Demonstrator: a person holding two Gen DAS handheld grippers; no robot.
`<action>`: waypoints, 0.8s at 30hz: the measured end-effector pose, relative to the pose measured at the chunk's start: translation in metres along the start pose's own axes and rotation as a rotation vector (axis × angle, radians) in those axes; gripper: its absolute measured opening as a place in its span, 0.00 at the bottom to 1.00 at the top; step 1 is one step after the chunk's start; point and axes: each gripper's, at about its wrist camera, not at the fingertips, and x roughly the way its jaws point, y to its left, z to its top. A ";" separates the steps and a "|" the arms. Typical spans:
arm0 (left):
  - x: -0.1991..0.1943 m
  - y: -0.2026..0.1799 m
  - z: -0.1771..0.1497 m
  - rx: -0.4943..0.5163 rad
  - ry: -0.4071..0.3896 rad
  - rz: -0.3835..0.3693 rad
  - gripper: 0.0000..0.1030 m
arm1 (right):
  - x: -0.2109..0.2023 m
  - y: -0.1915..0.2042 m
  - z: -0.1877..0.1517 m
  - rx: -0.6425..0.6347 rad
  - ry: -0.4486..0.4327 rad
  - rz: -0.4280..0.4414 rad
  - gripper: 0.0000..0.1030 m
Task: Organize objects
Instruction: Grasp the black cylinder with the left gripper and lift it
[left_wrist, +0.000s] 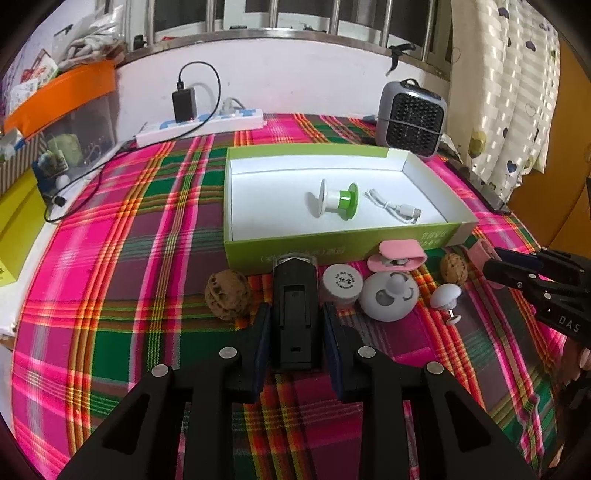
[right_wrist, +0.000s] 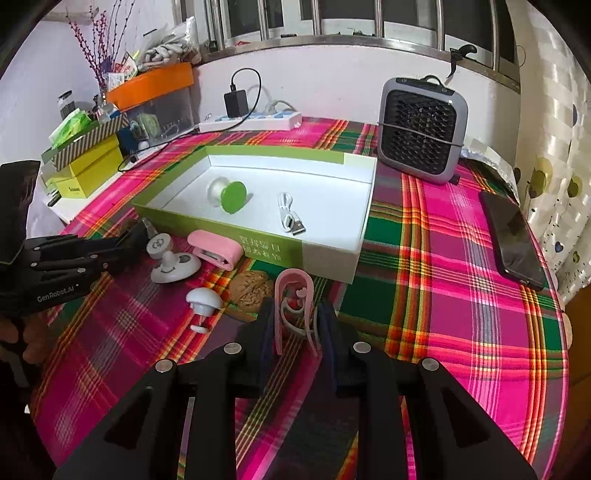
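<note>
Before the green box (left_wrist: 332, 243), where small things wait in a row to be packed, the left gripper (left_wrist: 295, 317) has closed on a black stamp (left_wrist: 294, 310); the right gripper (right_wrist: 295, 317) brackets a pink clip (right_wrist: 294, 295), its jaws near, seemingly gripping.

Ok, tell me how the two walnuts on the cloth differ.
The left walnut lies beside the left gripper and its black device; the right walnut lies further right, between the pink clip and the right gripper. The left walnut looks larger and darker in the left wrist view, though it is nearer the camera. Both are brown, wrinkled, ungripped, and outside the green box.
</note>
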 end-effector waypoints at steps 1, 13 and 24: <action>-0.003 -0.001 0.000 0.002 -0.007 -0.001 0.24 | -0.001 0.001 0.000 -0.001 -0.004 0.001 0.24; -0.027 -0.013 0.008 0.031 -0.071 -0.014 0.24 | -0.023 0.016 0.007 -0.019 -0.063 0.007 0.24; -0.029 -0.016 0.015 0.040 -0.089 -0.020 0.24 | -0.025 0.024 0.015 -0.045 -0.079 0.013 0.24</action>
